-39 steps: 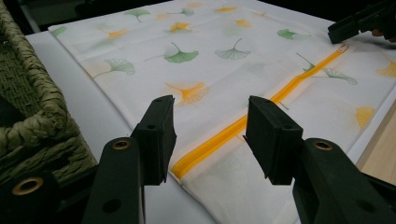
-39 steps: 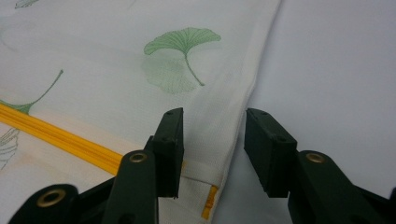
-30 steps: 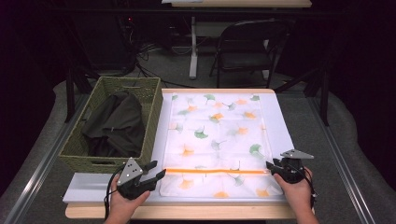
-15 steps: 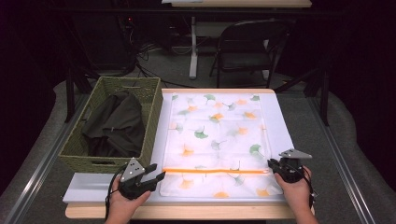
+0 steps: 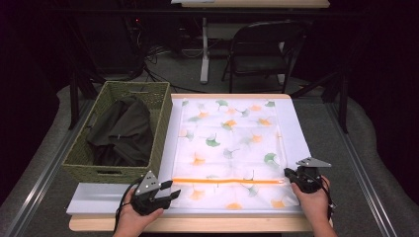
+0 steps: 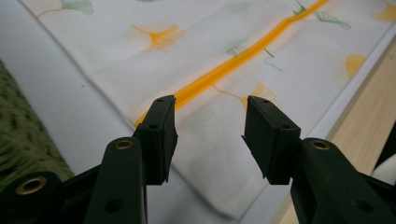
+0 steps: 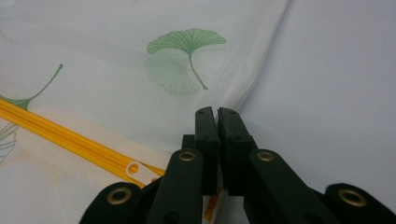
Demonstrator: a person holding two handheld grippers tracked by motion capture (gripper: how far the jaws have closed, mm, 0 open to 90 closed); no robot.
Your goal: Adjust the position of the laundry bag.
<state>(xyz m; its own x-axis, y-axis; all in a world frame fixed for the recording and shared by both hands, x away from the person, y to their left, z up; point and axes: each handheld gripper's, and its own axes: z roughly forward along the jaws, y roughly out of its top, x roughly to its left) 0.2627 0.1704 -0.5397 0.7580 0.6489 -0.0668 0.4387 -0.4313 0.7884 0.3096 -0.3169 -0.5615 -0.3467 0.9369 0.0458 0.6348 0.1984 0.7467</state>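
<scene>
A white mesh bag printed with green and orange ginkgo leaves lies flat on a white board. An orange zipper crosses it near the front. My left gripper hovers open over the bag's near-left corner, its jaws to either side of the zipper's end. At the bag's right edge, my right gripper is shut on the fabric hem, which rises into a small ridge at the jaws. The white zipper pull sits just left of them.
A green woven basket holding dark clothing stands left of the board. The wooden table edge runs along the front. A folding chair and cables sit on the floor beyond the table.
</scene>
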